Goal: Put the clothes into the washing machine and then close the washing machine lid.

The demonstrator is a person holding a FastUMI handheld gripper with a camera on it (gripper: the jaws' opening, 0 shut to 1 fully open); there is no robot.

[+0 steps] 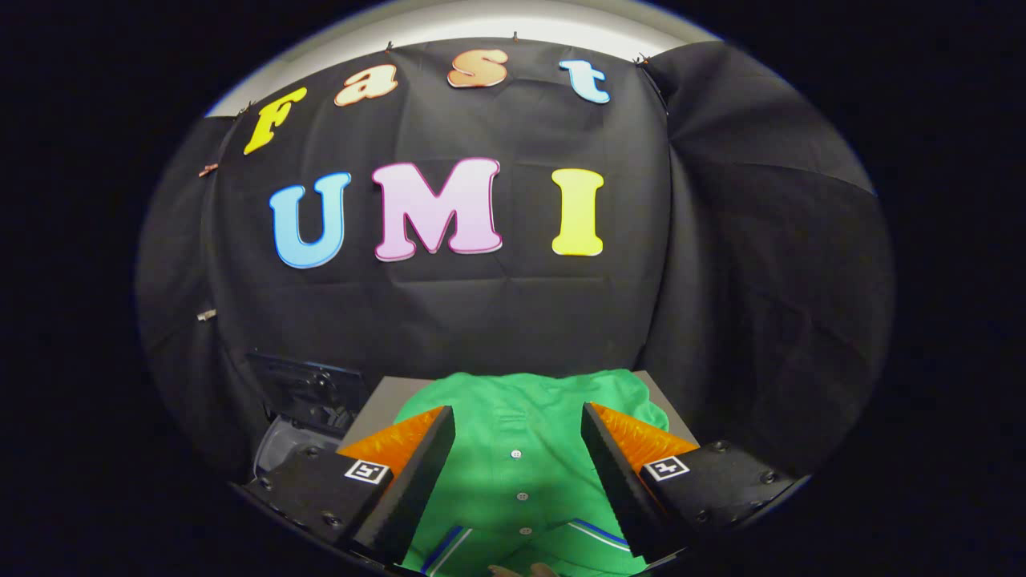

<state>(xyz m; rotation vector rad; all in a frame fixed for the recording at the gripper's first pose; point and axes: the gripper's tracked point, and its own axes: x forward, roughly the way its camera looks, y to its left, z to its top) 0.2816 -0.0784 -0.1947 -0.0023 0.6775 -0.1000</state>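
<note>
A green button-up shirt [521, 433] with a striped collar lies spread on a grey surface [375, 401], its row of buttons running between my fingers. My gripper [518, 413] hovers over it, open, with a wide gap between the fingers and nothing held. To the left of the left finger sits the washing machine [296, 401], with its dark lid standing up and a pale rim below it.
The black cloth wall stands close behind the grey surface and wraps round to the right. The washing machine lies left of the shirt, lower than the grey surface's edge.
</note>
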